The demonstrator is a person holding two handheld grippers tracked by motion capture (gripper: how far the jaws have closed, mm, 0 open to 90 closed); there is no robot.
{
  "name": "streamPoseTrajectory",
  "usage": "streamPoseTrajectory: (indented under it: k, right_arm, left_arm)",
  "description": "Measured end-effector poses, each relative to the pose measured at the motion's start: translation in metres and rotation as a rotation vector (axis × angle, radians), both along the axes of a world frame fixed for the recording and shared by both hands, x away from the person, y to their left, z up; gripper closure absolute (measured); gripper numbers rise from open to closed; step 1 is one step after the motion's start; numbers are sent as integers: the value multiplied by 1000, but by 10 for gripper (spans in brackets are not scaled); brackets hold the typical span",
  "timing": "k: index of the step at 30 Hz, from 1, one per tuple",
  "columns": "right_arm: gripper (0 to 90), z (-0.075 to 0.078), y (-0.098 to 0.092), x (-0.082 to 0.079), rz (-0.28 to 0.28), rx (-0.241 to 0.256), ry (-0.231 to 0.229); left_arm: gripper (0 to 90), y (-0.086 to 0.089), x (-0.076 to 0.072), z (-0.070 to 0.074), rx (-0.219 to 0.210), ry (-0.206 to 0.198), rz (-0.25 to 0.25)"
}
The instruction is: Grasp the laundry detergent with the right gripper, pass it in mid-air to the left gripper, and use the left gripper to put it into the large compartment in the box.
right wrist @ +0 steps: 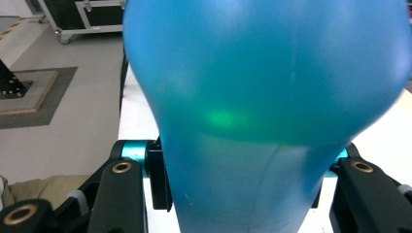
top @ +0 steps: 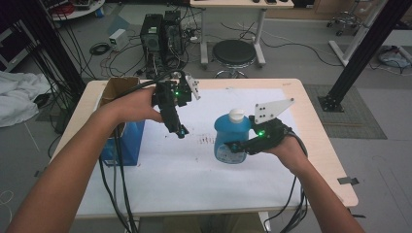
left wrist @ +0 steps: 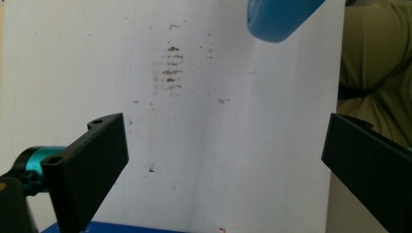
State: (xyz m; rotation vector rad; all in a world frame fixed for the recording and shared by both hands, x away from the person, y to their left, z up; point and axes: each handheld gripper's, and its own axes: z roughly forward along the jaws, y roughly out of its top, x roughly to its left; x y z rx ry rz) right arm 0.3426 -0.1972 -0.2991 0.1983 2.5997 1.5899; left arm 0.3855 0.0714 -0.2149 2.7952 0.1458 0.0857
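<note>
While the right gripper [top: 236,145] clamps the blue bottle [top: 231,138] above stained white paper [top: 194,160], left gripper [top: 180,130] fingers gape.

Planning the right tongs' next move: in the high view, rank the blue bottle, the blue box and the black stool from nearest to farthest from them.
1. Blue bottle: clamped in the right tongs.
2. Blue box: left table edge.
3. Black stool: on the floor beyond the table.

Cardboard box [top: 116,90] table's left edge — stool [top: 234,52] beyond.
</note>
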Motion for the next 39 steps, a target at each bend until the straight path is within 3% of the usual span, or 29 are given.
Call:
streamPoseTrajectory:
  k: [12, 24, 39]
  right_arm:
    - [453, -14, 21, 22, 30, -1, 16]
    - [453, -15, 44, 25, 112, -20, 17]
    - [453, -10, 57, 23, 145, -31, 20]
  left_arm:
    - [30, -8, -13, 9, 11, 70, -28]
    - [30, -28, -17, 20, 21, 89, -61]
    - [29, -53, -17, 21, 29, 95, -75]
